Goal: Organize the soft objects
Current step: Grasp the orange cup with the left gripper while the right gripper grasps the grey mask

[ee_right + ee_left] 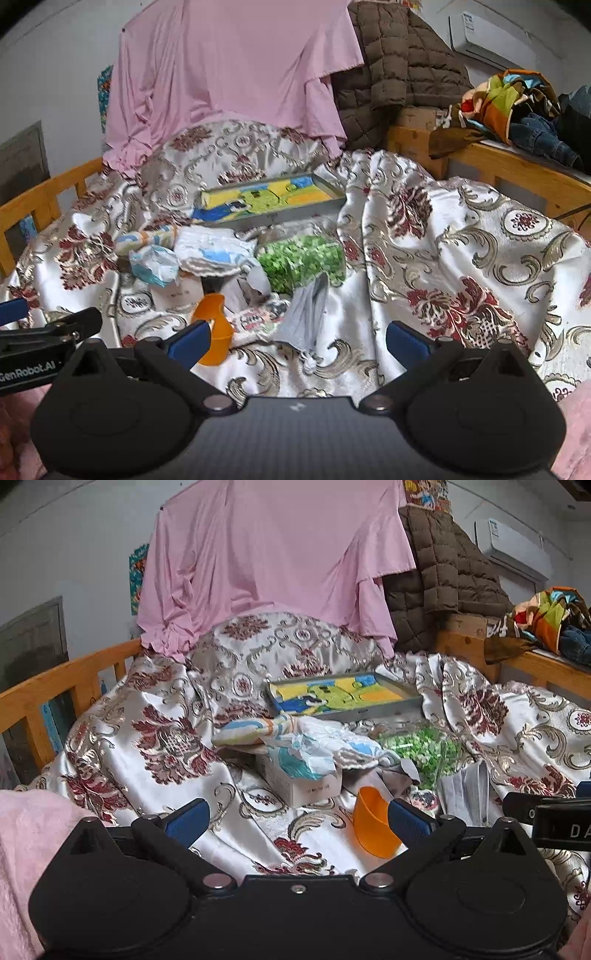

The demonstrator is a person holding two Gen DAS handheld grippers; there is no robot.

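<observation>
A satin floral bedspread [155,716] [461,236] covers the bed in rumpled folds. On it lies a pile: a white and blue cloth [332,744] [210,251], a striped rolled cloth [247,729] [147,236], a crumpled blue-white wrapper [155,264], a grey cloth [308,317] and a green-patterned bag [421,747] [303,258]. My left gripper [295,821] is open and empty, low over the bedspread in front of the pile. My right gripper [297,341] is open and empty, just above the grey cloth's near end.
An orange plastic cup [373,827] [214,332] lies near the fingers. A white box [306,782] sits under the cloths. A framed colourful picture [343,696] [269,201] lies behind. A pink sheet [266,554], brown jacket [443,565], wooden rails [55,686] and clothes [517,107] surround the bed.
</observation>
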